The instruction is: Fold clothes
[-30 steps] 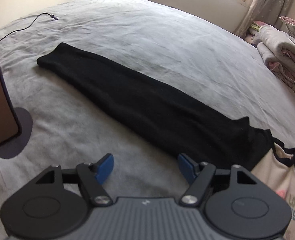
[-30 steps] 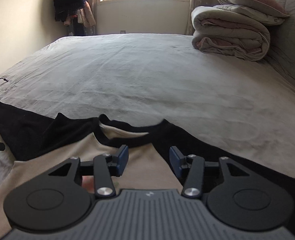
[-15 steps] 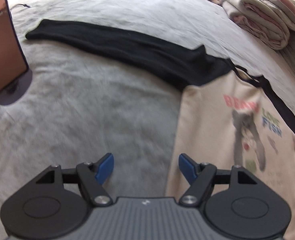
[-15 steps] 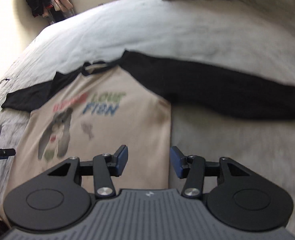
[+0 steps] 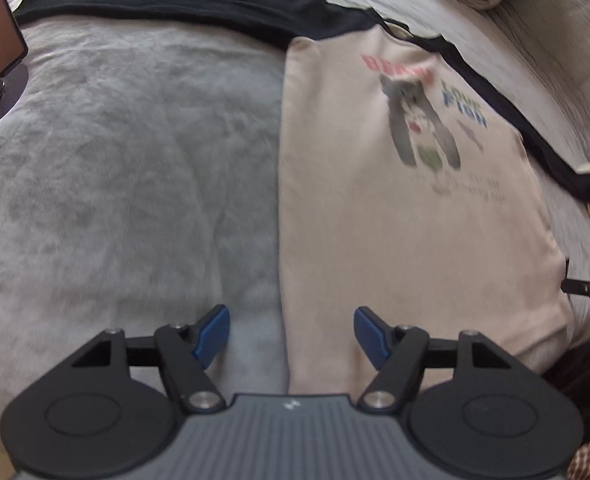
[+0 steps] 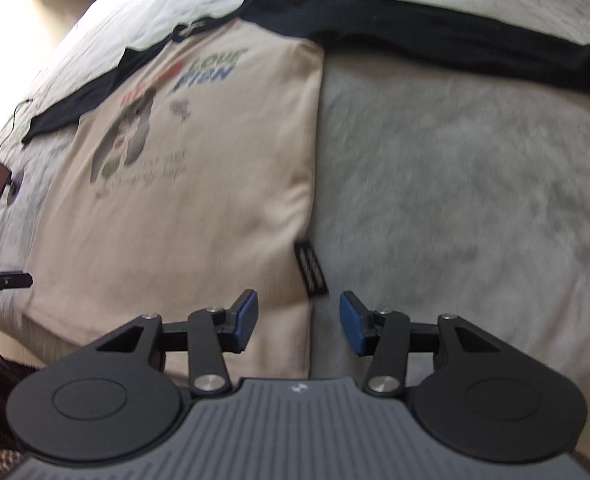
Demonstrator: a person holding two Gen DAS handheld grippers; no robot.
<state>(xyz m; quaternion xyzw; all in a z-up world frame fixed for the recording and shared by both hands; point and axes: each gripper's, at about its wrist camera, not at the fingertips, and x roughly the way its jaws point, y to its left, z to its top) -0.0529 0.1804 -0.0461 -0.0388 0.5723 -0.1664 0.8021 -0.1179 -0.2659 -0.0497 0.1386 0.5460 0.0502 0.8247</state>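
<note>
While a second ago both views looked out across the bed [image 5: 115, 160] toward the black sleeves, each tool now tips down over the lower part of the shirt [image 5: 395, 220], which lies flat and face up with its sleeves spread. The left tool [image 5: 292, 336] has just been closing its jaws, yet they stand well apart with nothing gripped; the shirt's left side edge runs up between them, bare bedding under the left pad. The right tool [image 6: 299, 322] has also just been narrowing, its jaws partly open and empty, straddling the shirt's right side edge just below the black side tag [image 6: 311, 270]. Both hem corners look about to be pinched for a first fold.
</note>
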